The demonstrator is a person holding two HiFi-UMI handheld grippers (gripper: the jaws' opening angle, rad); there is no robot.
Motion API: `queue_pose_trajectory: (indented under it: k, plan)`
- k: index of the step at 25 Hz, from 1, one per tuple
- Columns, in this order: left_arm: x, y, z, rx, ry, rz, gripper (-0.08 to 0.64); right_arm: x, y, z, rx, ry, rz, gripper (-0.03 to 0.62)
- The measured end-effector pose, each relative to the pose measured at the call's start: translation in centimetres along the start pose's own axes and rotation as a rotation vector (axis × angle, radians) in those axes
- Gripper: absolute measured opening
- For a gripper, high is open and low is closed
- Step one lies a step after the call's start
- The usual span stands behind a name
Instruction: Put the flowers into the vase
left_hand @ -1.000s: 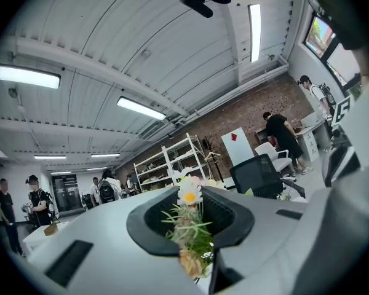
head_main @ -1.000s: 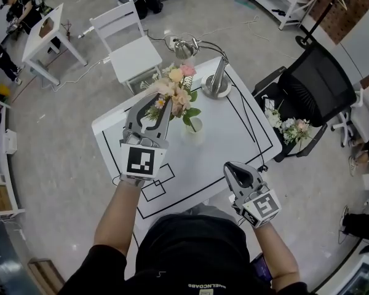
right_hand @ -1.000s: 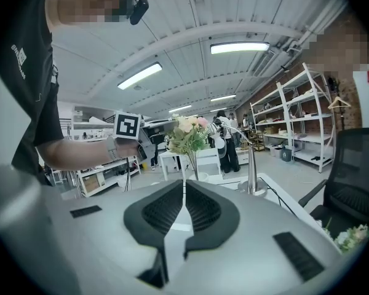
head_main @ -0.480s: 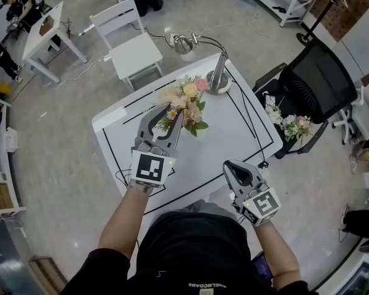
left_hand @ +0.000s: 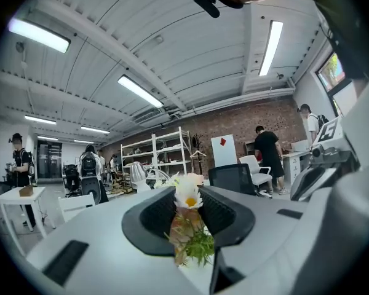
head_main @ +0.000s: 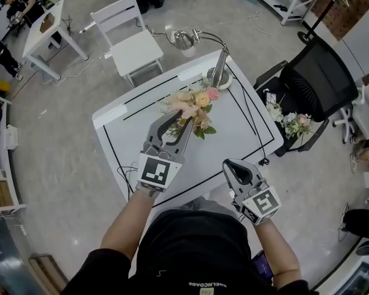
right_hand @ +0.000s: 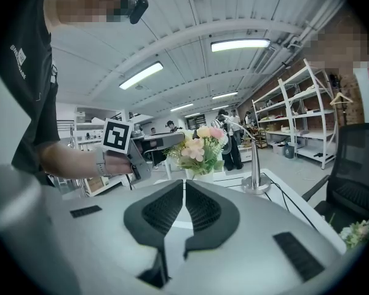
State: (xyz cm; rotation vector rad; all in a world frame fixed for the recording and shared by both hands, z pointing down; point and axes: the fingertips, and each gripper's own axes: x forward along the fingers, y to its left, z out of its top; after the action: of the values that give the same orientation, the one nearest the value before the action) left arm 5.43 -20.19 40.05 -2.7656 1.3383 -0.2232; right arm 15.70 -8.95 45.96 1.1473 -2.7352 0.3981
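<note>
**Flowers over the vase, stems in the left jaws**

From the head view the flowers (head_main: 197, 106) sit mid-bench (head_main: 246, 128), and their blooms cover whatever stands beneath. Only the right gripper view shows the white vase (right_hand: 200, 177), directly under the greenery; no view shows whether the stems are inside it. Only the left gripper view shows the grip: the left gripper (left_hand: 189, 212) has its jaws, just eased slightly wider, grasping the wrapped stems. That forearm reaches forward, with the gripper about level and its marker cube facing up. The right gripper (head_main: 232, 166) is held close to the body at 5 o'clock of the flowers, by the bench's near edge, jaws clenched on nothing. A lamp (head_main: 220, 72) stands at 1 o'clock of the flowers.
</note>
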Motion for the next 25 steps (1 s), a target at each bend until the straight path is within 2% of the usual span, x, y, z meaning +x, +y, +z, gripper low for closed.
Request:
queue_pose_trajectory:
  k: [10,19,25]
  plan:
    - [-0.8,-1.6,-0.3,-0.120,-0.027,-0.052,0.099,0.1,0.0,-0.2,0.004,-0.002,0.007,0.012]
    - [-2.1,-2.8,0.3,-0.168,-0.039,-0.070,0.171,0.0,0.2,-0.1,-0.001,-0.002,0.013,0.012]
    - [-3.5,-2.9,0.6,-0.196,-0.040,-0.069,0.186,0.1,0.4,-0.1,0.001,0.000,0.021,0.012]
